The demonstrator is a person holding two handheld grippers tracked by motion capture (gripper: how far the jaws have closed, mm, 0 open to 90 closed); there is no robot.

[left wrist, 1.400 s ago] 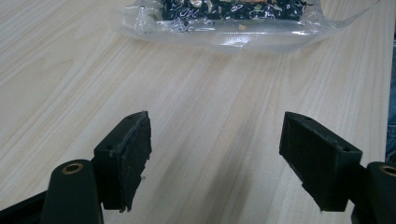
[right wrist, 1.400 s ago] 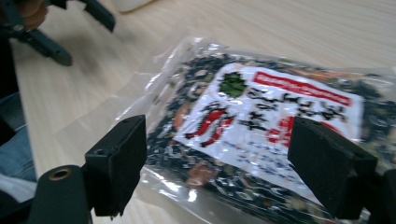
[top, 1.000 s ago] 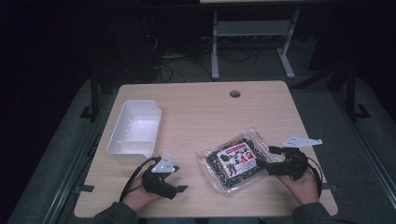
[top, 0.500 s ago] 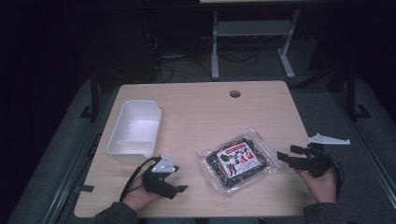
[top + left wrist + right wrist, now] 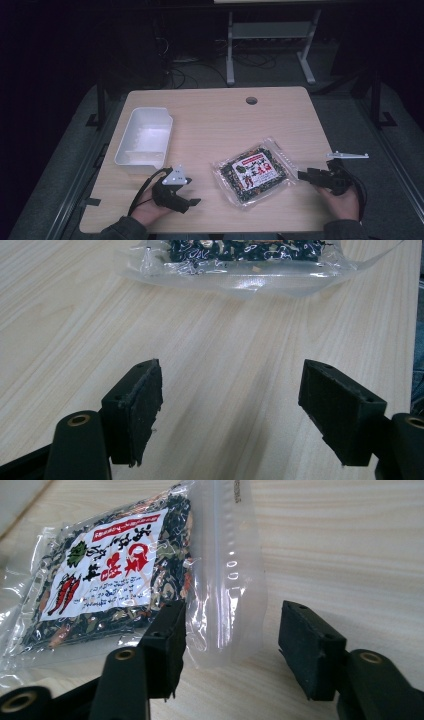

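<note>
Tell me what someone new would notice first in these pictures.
The clear bag of dark dried food with its red-lettered white label, lying near the table's front edge. The right gripper, open, sits at the bag's right edge, and an empty white tray stands at the left.

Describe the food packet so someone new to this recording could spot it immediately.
Start at the light wooden table and go to its near right part, well right of the white tray. There the clear plastic packet lies flat, filled with dark dried food. Its red-and-white printed label sets it apart.
</note>
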